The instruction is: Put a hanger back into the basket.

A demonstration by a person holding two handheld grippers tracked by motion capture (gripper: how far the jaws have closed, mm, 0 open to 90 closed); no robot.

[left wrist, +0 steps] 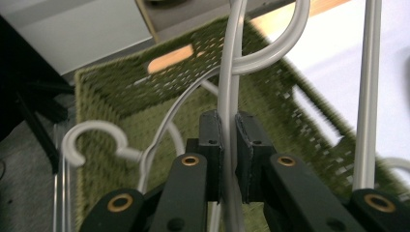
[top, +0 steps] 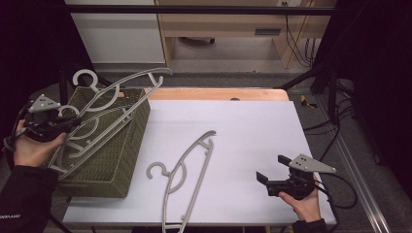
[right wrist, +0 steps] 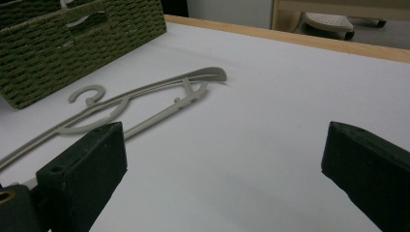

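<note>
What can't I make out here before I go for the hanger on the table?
- Loose hanger: its lower end is cut off by the high view's bottom edge.
- Basket contents: hidden in the high view by stacked hangers.
- Left tool: motion blur in the left gripper view softens the basket weave beyond it.

A lab-like recording room; black frame bar (top: pixel 194 9), loose cables (top: pixel 296 39), white-covered table (top: pixel 252 126).
</note>
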